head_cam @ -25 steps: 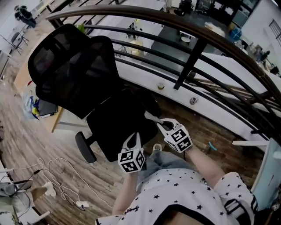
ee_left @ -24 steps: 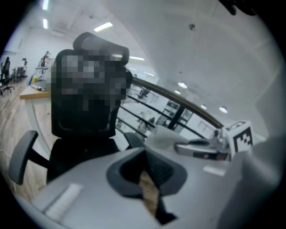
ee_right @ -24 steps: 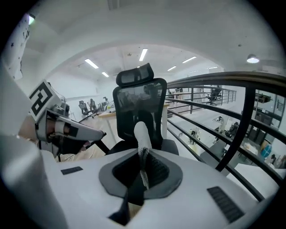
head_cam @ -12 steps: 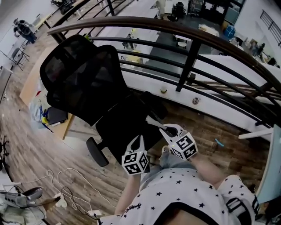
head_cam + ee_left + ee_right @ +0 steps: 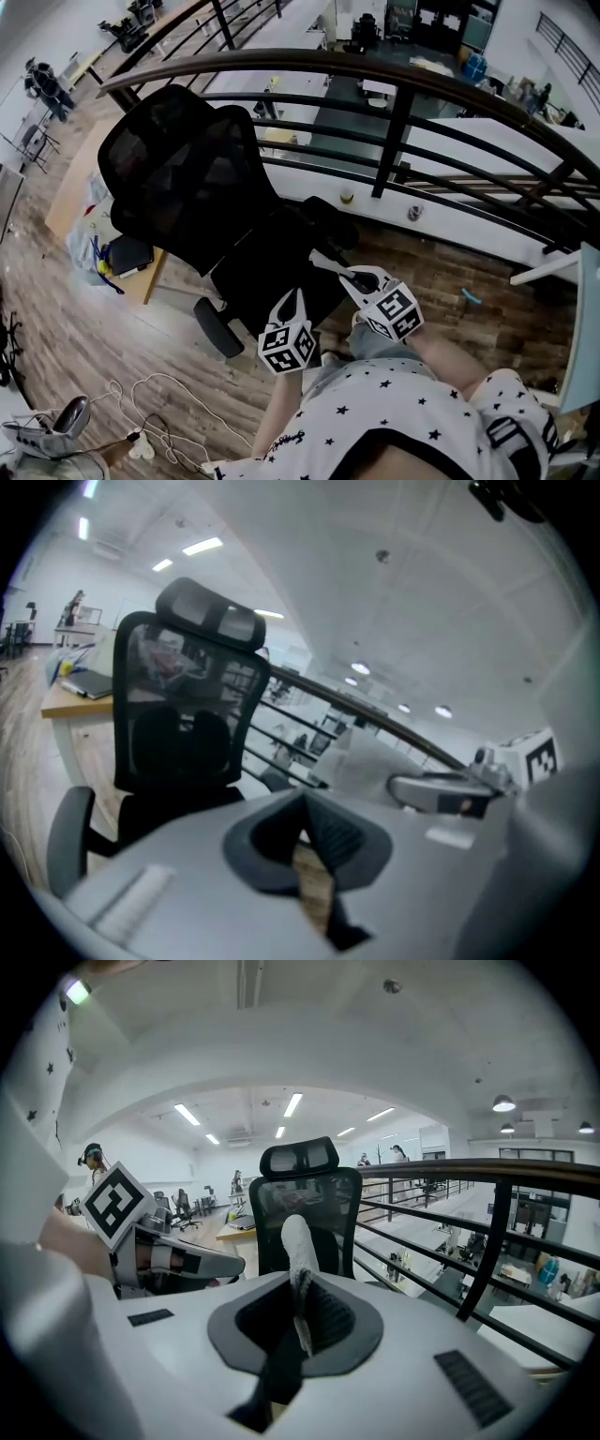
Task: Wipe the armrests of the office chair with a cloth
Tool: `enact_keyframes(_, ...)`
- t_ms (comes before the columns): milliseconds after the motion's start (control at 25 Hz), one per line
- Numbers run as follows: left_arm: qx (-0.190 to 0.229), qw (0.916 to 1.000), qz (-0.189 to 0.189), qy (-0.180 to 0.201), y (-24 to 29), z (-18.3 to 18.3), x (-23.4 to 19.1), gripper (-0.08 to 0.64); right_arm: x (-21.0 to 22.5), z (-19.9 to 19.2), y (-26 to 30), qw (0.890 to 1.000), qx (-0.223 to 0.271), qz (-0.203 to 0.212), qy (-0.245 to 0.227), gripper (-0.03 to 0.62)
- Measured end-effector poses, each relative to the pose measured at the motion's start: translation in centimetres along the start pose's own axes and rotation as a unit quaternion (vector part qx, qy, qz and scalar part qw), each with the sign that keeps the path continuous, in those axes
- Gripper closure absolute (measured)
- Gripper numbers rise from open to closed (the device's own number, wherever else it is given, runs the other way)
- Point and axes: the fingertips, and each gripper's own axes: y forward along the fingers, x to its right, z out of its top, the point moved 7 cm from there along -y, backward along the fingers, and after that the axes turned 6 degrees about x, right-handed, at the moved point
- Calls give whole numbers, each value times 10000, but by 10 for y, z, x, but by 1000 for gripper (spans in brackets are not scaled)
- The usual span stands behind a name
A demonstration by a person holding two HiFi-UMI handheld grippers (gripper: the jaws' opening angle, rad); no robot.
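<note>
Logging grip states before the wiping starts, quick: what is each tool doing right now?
Left tool: closed, nothing between its jaws.
Right tool: closed on the white cloth.

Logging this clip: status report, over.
Right tongs shut on cloth. Left tongs shut, empty. Chair ahead, cloth off armrest. Nothing in the way.

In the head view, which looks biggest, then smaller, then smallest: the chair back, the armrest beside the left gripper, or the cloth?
1. Chair back, biggest by far.
2. Armrest.
3. Cloth, just a thin white strip.

Open-plan office mezzanine, desk point(image 5: 73, 180), office chair point(image 5: 187, 178), black railing point(image 5: 395, 122), wood floor point(image 5: 56, 309)
</note>
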Motion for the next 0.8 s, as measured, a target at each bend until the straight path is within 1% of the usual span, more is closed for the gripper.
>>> enact_keyframes(160,67,10000,-65,17,-17,0,-3,554,-20,2,-9,10000,44,-58,-57,566)
enact_keyframes(360,38,9999,-149,33,-39,-10,-6,554,-41,-2,-24,9997,127,-184,-49,566)
enact_keyframes(800,21,9995,-287,86,-78,-26,-9,554,-74,-4,-48,9980,443,-455,46,566)
